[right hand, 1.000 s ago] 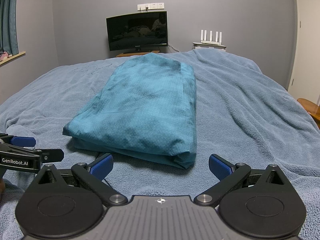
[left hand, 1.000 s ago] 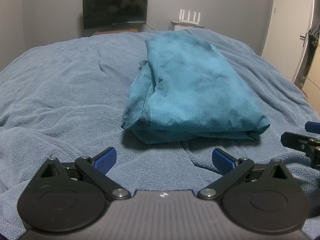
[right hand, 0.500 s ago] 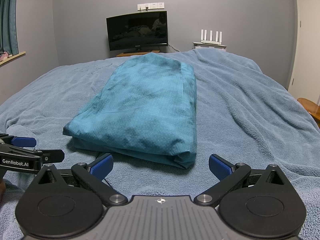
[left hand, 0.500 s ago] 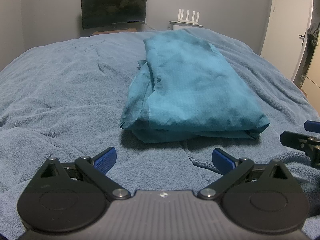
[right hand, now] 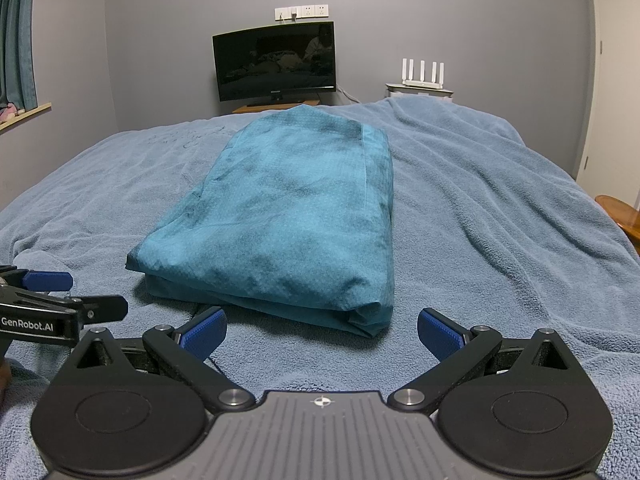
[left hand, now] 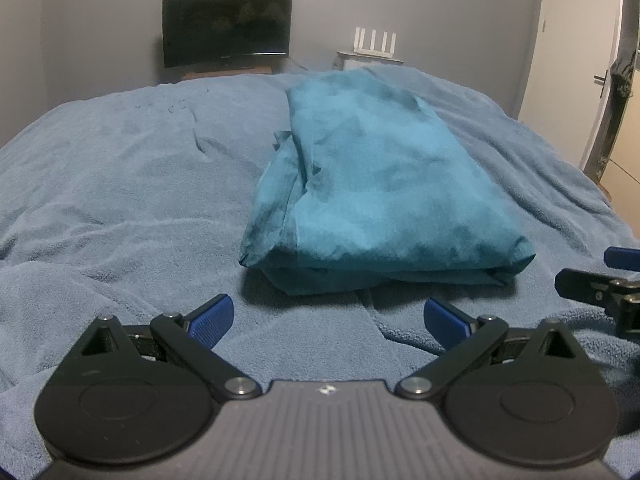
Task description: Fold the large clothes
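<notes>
Folded teal garment [right hand: 288,216] lies on the blue blanket [right hand: 500,208]. Left gripper [left hand: 328,320] and right gripper [right hand: 320,330] sit just short of it, both fingers spread wide, grasping nothing.

From my left cam, the teal garment [left hand: 384,196] lay folded in a thick bundle on the blue bed blanket [left hand: 120,208]. My left claw [left hand: 328,318] was spread wide just short of its near edge, gripping nothing. The right claw [left hand: 600,280] poked in at the right edge.
</notes>
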The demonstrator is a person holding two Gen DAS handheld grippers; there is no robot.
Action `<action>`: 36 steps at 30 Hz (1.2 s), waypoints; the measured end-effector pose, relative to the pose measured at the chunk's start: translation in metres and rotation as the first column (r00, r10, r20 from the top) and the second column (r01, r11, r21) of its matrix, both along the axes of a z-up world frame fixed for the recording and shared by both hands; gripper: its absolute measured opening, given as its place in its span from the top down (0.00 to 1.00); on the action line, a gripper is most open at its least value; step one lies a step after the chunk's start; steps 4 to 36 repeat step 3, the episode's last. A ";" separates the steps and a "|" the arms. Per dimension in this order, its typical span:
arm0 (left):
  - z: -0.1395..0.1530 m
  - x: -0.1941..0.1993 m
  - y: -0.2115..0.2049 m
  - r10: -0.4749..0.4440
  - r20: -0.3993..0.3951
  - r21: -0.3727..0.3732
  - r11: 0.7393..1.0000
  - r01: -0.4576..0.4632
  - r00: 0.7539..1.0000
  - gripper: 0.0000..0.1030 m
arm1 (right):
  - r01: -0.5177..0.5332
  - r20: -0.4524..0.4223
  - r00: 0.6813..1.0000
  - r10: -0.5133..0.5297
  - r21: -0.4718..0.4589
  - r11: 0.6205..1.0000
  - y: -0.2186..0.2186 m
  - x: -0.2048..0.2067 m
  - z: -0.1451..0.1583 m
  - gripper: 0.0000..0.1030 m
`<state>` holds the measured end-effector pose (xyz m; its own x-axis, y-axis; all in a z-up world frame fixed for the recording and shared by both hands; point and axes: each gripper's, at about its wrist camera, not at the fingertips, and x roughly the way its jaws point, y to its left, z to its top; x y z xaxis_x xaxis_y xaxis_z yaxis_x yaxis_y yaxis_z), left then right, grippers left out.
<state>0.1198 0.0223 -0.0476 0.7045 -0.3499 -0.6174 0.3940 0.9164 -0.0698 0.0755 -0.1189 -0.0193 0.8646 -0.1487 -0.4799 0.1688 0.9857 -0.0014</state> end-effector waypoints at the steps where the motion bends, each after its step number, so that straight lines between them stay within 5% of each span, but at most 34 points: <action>1: 0.000 0.001 0.000 0.001 -0.004 0.005 1.000 -0.001 1.000 0.01 | 0.000 0.000 1.000 0.000 0.000 1.000 0.000 0.000 0.000 0.00; 36: -0.001 0.003 -0.001 0.007 -0.018 0.019 1.000 -0.007 1.000 0.01 | 0.000 0.000 1.000 0.000 0.000 1.000 0.000 0.000 0.000 0.00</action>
